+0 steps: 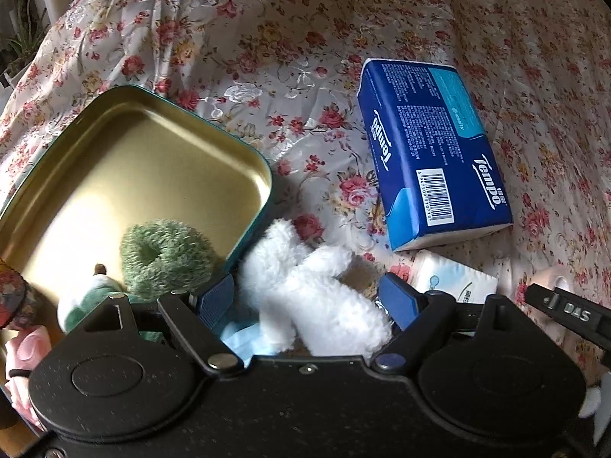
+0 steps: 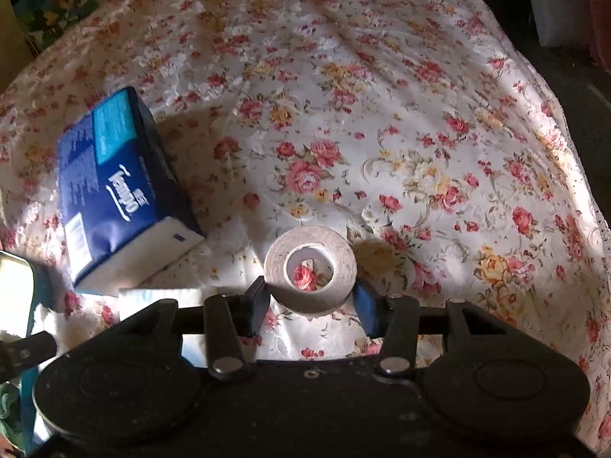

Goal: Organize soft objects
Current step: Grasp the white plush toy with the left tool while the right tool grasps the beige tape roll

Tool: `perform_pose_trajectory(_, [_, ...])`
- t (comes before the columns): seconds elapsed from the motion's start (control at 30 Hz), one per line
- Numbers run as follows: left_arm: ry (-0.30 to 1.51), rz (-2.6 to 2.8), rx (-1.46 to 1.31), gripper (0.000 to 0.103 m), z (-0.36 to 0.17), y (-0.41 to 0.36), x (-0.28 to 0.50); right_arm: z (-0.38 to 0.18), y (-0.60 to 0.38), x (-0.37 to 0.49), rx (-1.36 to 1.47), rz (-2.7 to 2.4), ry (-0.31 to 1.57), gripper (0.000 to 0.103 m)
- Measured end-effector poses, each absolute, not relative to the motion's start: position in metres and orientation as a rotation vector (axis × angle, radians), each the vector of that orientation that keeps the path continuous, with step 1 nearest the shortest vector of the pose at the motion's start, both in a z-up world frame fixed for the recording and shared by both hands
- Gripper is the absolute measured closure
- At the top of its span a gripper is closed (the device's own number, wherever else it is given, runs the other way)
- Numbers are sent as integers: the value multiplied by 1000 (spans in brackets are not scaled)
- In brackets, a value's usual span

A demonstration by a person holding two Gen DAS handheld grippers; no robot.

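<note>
Half hidden behind left claw [image 1: 307, 297]: white fluffy scrunchie [image 1: 305, 297], loosely between wide-open fingers, just outside gold tin [image 1: 152, 160]. Inside tin: green scrunchie [image 1: 166, 255], plus plush bits cut off, hard to identify. Right claw [image 2: 311, 305] open around tape roll [image 2: 310, 269] on floral bedspread [image 2: 382, 114]. Tempo tissue pack [image 1: 431, 152] nearby.

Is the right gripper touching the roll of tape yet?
Touching. In the right wrist view, the right gripper brackets the roll of tape, and its left finger meets the roll's side with no visible gap.
</note>
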State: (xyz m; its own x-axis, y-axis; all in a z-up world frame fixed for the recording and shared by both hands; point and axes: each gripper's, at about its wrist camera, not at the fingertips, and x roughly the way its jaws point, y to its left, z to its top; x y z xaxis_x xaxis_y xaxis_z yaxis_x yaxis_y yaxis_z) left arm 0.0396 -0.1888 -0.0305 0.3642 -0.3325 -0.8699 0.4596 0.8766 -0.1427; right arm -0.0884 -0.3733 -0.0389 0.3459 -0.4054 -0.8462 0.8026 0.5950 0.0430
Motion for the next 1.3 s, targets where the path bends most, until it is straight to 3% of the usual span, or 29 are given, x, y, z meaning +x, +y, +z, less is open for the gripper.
perform_pose_trajectory(0.53, [1129,-422,98,23,-54,-209,51,-24,-369,-103,494,-763,823,56])
perform_pose_trajectory(0.57, [1124,-424,90,25,-53,-209,51,-24,-369,-103,496,-760,823,56])
perform_pose_trajectory(0.63, [1103,-431,101,46,-50,-210,49,-24,-369,-104,502,-754,819,56])
perform_pose_trajectory(0.8, [1093,-501,80,62,-39,-205,43,-21,-366,-107,501,-735,799,56])
perform_pose_trajectory(0.87, [1093,-524,74,75,-34,-202,39,-20,-364,-107,497,-729,793,56])
perform_pose_trajectory(1.17, [1109,-596,89,73,-26,-191,30,-18,-361,-112,492,-737,784,56])
perform_pose_trajectory(1.23, [1133,-584,72,57,-29,-189,33,-17,-359,-113,488,-738,781,56])
perform_pose_trajectory(1.3, [1158,-559,46,48,-33,-187,36,-16,-359,-113,483,-740,781,56])
